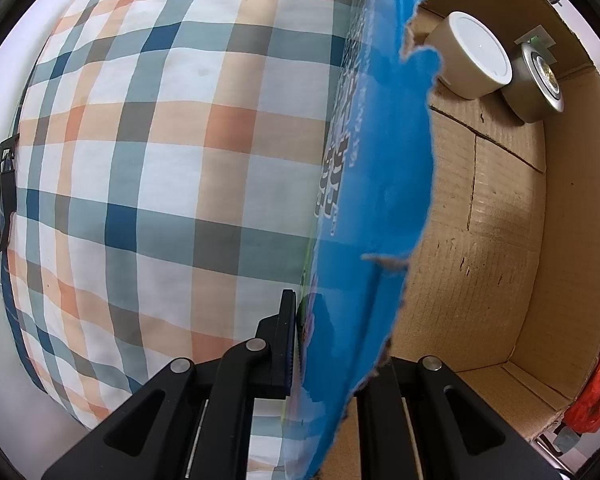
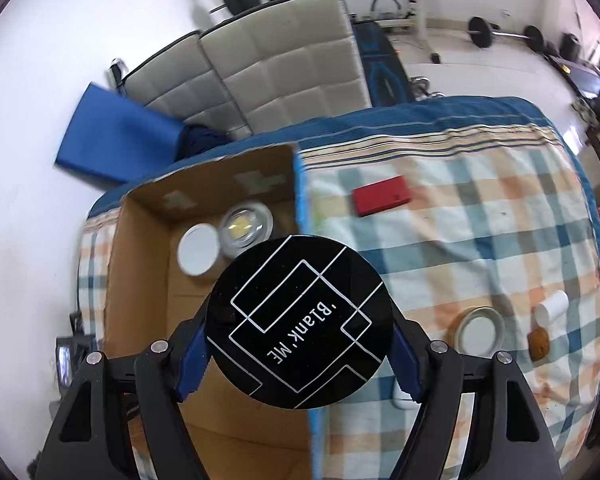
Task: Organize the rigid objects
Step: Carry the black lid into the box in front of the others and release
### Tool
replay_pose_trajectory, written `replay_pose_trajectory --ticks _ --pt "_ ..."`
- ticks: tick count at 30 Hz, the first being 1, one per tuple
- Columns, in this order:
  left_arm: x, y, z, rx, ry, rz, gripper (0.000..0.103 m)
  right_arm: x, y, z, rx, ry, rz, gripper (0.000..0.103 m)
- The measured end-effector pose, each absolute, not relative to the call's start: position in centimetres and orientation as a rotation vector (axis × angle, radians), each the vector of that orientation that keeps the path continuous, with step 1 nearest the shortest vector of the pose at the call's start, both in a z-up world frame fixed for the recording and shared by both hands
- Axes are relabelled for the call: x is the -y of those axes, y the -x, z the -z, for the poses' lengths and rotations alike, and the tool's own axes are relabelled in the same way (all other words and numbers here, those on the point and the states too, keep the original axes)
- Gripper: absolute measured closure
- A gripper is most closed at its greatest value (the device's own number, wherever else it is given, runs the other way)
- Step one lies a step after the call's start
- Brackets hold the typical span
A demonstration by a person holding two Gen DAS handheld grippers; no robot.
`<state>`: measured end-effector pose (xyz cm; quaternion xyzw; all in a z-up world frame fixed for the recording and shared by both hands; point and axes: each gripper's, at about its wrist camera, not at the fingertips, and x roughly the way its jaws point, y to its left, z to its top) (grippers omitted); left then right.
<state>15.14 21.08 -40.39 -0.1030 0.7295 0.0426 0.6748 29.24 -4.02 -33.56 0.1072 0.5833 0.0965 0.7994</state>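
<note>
Black round compact (image 2: 299,322) clamped between right gripper (image 2: 300,354) jaws, above cardboard box (image 2: 140,280) holding white-lidded jar (image 2: 199,255) and clear-lidded jar (image 2: 246,227). Left gripper (image 1: 332,344) jaws closed on blue box wall (image 1: 380,184).

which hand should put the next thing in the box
Right. Its tool already grips the black round case over the cardboard box, while the left tool is clamped on the box's blue wall.

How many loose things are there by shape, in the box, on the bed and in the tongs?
Round containers: 4 (black disc in right tongs, white-lidded tub, clear-lidded tub, tin)
Red box: 1
White cup: 1
Brown lump: 1
Total: 7
</note>
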Motion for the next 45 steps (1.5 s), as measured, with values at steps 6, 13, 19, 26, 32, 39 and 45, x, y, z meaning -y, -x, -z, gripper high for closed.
replay_pose_trajectory --ticks 6,13,19,26,32,39,45 --pt "-21.2 -15.2 40.2 -1.639 0.234 -0.092 0.096 3.1 -28.9 33.6 -1.261 -0.224 -0.234 0.026" --pt "-21.2 -15.2 40.3 -1.639 0.228 -0.091 0.095 2.4 -28.7 33.4 -1.271 -0.216 -0.243 0.025" --pt "-21.0 -15.3 40.3 -1.639 0.221 -0.091 0.095 -0.9 -27.8 33.6 -1.303 -0.185 -0.314 0.025" --pt "-20.7 -15.6 40.4 -1.639 0.219 -0.091 0.096 -6.0 -27.6 35.2 -1.352 -0.137 -0.393 0.025" --pt "-20.7 -15.7 40.4 -1.638 0.218 -0.088 0.096 -9.3 -28.0 37.0 -1.4 -0.102 -0.432 0.025" --pt "-20.8 -15.7 40.5 -1.638 0.215 -0.084 0.096 -10.9 -28.4 38.4 -1.439 -0.07 -0.439 0.025" --pt "-20.6 -15.8 40.6 -1.639 0.21 -0.082 0.096 -12.0 -28.8 39.8 -1.464 -0.039 -0.42 0.025"
